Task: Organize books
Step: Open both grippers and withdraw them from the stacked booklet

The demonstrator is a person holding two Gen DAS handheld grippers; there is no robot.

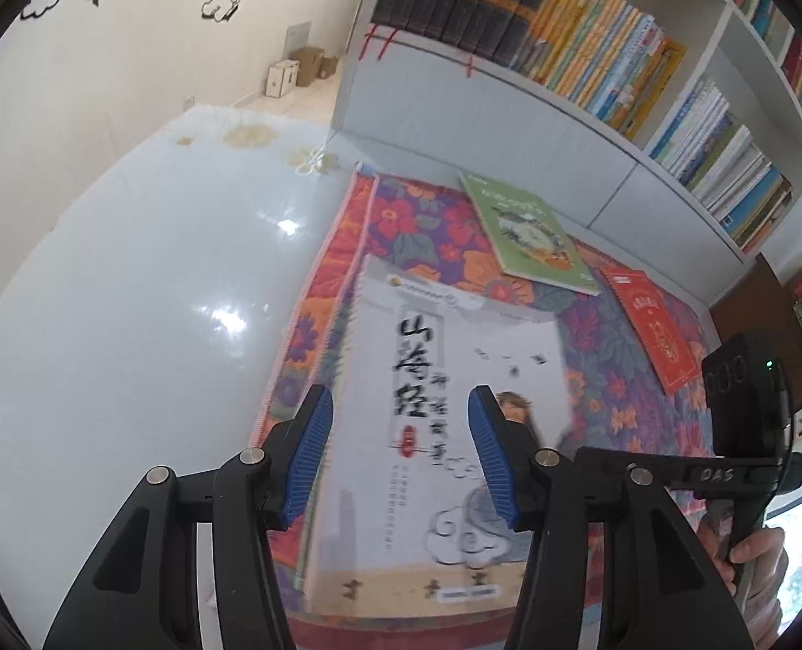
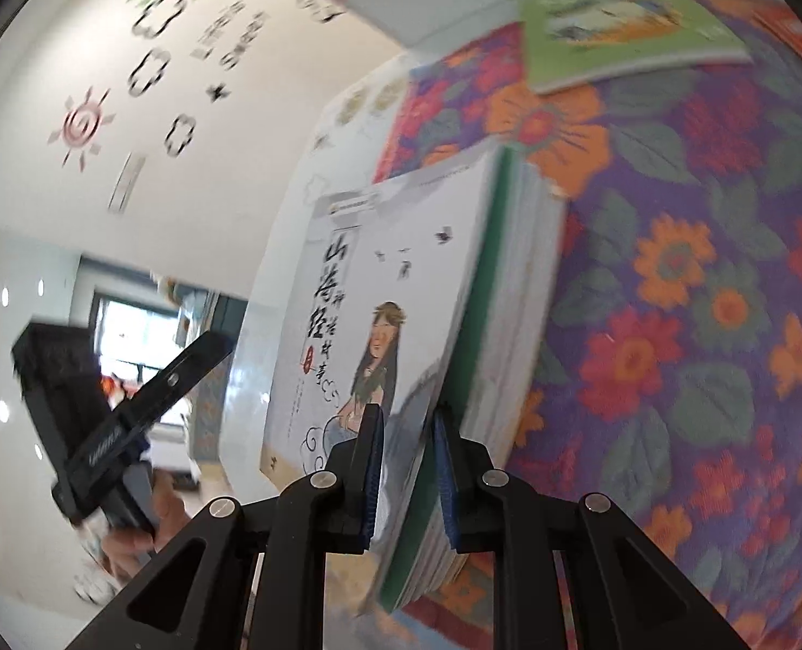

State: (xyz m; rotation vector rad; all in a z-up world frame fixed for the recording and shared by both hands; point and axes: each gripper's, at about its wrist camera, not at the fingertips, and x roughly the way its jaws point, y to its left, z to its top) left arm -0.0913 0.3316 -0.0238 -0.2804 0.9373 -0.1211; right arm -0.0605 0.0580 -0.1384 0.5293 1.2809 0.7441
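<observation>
A white book (image 2: 357,292) with black brush lettering and a long-haired figure on its cover stands tilted on edge over the floral mat (image 2: 671,271). My right gripper (image 2: 407,414) is shut on its lower corner, with one blue pad on the cover and the other on the page side. In the left wrist view the same white book (image 1: 428,379) fills the centre. My left gripper (image 1: 401,392) hovers in front of it, open, and its pads (image 1: 314,455) touch nothing. A green book (image 1: 530,233) and a red book (image 1: 655,330) lie flat on the mat.
A white bookshelf (image 1: 563,124) packed with upright books runs along the mat's far side. Glossy white floor (image 1: 157,298) spreads to the left, with cardboard boxes (image 1: 298,67) by the wall. A hand (image 1: 752,552) holds the other gripper's handle at the right edge.
</observation>
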